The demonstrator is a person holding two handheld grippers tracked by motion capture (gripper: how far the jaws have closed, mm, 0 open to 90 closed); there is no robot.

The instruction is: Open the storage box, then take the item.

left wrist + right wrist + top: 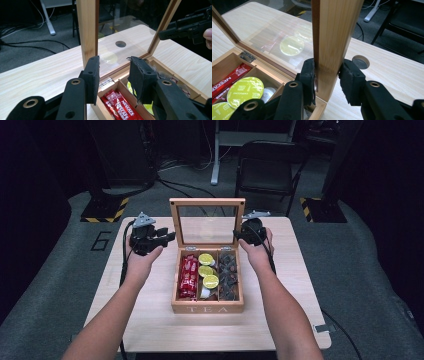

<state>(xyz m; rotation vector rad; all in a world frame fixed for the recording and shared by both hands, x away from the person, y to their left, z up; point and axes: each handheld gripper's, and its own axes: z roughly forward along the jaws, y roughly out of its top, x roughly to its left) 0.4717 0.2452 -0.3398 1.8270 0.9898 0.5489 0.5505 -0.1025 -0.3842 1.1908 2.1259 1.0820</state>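
- Here we see the tea box (207,307) at the table's (150,320) middle, its glass lid (207,202) upright, bare wood all round.
- Our right gripper (327,75) clamps the lid's right frame edge.
- Our left gripper (113,72) stands just apart beside the left edge, holding nothing.
- Grey carpet (370,285) and a chair (265,165) lie beyond.

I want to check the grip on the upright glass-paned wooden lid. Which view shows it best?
The right gripper view: the right gripper clamps the upright glass-paned wooden lid frame between both pads, close up. The high view shows that gripper small at the lid's right edge. The left gripper view shows it far off.
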